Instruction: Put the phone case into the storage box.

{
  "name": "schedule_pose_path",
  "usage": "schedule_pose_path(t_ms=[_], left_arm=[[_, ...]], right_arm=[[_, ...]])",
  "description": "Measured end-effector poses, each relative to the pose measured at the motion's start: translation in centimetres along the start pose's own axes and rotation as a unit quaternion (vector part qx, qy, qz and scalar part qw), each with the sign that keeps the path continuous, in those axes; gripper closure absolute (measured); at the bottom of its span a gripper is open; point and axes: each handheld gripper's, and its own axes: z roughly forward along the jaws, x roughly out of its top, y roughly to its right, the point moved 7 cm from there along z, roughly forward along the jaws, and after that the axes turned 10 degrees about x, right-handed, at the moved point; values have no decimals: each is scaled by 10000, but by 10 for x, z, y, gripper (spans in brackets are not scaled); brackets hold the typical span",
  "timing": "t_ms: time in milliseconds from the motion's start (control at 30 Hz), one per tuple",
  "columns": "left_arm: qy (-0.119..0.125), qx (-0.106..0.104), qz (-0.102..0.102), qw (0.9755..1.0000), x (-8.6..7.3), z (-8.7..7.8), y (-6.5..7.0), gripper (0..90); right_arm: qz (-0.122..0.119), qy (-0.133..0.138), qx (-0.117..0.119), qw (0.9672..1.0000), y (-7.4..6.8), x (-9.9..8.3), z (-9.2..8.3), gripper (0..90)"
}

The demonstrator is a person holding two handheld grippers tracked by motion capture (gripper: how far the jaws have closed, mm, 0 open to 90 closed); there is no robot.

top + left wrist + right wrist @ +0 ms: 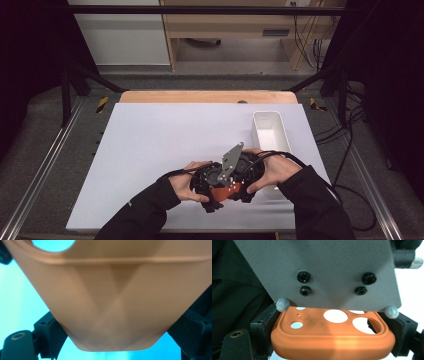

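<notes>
While both hands met near the table's near edge, the left gripper sat just left of the right gripper, the two bodies touching around an orange phone case. In the left gripper view the case lay blurred between that gripper's dark jaws, which stood wide at its two side edges; whether the pads pressed on it could not be told, since the contact fell at the frame's corners. In the right gripper view the case's rounded edge, pierced by camera holes, was clamped from both sides by the jaws, so the right gripper was grasping it. The grey three-cornered plate of the other gripper rose tilted just above the case.

To the left and far side, the white table sheet ran bare out to its left and far edges, leaving wide open room. To the right, a white tray stood along the sheet's right edge, its near end just beside the right hand, so room there was tight.
</notes>
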Motion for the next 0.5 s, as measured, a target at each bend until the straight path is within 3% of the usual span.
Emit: schedule_pose_path(t_ms=[100, 133, 167, 367, 500], left_arm=[[-15, 41, 2, 10000, -1, -1, -1, 149], [37, 61, -28, 10000, 0, 0, -1, 151], [36, 55, -24, 10000, 0, 0, -1, 152], [81, 53, -62, 9999, 0, 0, -2, 156], [100, 61, -58, 9999, -1, -1, -3, 156]], right_arm=[[18, 7, -4, 10000, -1, 0, 1, 162], [-76, -41, -23, 10000, 1, -1, 0, 162], [28, 21, -47, 10000, 0, 0, 1, 162], [112, 72, -48, 9999, -1, 1, 0, 160], [-52, 24, -62, 10000, 1, 0, -1, 157]])
